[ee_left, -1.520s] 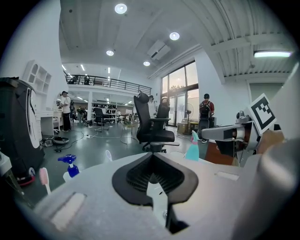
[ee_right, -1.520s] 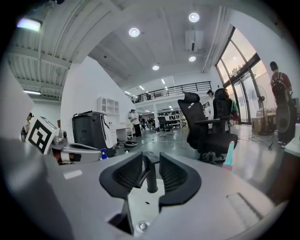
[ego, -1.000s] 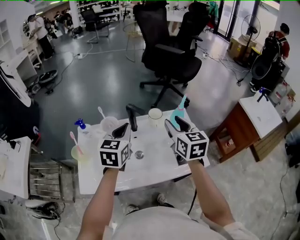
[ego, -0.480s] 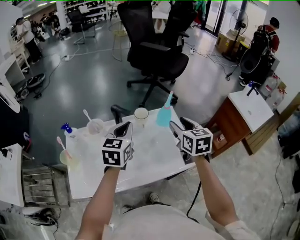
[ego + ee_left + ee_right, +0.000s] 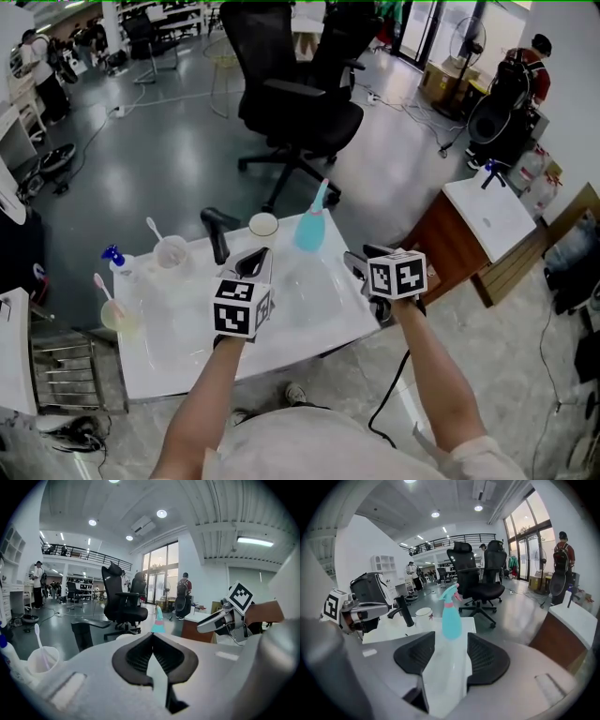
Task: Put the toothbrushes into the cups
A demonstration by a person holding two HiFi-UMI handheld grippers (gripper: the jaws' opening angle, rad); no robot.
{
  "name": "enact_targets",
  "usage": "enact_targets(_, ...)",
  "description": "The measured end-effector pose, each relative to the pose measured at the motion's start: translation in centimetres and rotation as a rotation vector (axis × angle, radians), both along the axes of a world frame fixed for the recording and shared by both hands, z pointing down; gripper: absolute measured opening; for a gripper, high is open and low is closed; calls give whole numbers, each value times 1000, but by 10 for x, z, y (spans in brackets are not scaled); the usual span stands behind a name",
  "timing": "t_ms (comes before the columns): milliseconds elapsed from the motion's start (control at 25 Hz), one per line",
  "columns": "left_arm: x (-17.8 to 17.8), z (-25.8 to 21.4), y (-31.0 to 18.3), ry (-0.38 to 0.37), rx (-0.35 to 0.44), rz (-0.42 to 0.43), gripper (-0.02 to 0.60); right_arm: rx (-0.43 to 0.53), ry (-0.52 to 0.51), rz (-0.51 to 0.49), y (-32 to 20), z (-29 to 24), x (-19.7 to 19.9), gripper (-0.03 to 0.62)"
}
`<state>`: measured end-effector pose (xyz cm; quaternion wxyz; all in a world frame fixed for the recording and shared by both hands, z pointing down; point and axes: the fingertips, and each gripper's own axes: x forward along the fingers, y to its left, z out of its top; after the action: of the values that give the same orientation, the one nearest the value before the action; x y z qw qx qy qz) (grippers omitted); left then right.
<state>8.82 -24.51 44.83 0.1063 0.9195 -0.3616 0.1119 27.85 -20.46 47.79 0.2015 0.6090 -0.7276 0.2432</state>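
A clear cup at the back left of the white sink table holds a white toothbrush. A yellowish cup at the left edge holds a pink toothbrush. A white cup stands at the back by the black faucet. My left gripper hovers over the basin, shut with nothing in it. My right gripper is at the table's right edge; its jaws have just been opening and are open with nothing between them. The clear cup sits far left of my left gripper.
A blue spray bottle stands at the back right, straight ahead of the right gripper. A blue pump bottle stands at the back left corner. A black office chair is beyond the table and a wooden cabinet to the right.
Both grippers have drawn back from the cups toward the near side. The right one has sunk and ended at the table's right edge. Cups and toothbrushes have not moved.
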Motion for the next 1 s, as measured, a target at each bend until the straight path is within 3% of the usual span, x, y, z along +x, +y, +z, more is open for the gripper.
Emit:
enact_targets(240, 9, 5, 2, -5, -8, -3, 5, -109, -1, -21, 8, 31, 13, 202)
enact_targets(1000, 0, 25, -7, -35, -46, -126, 5, -397, -16, -125, 11, 120, 22, 176)
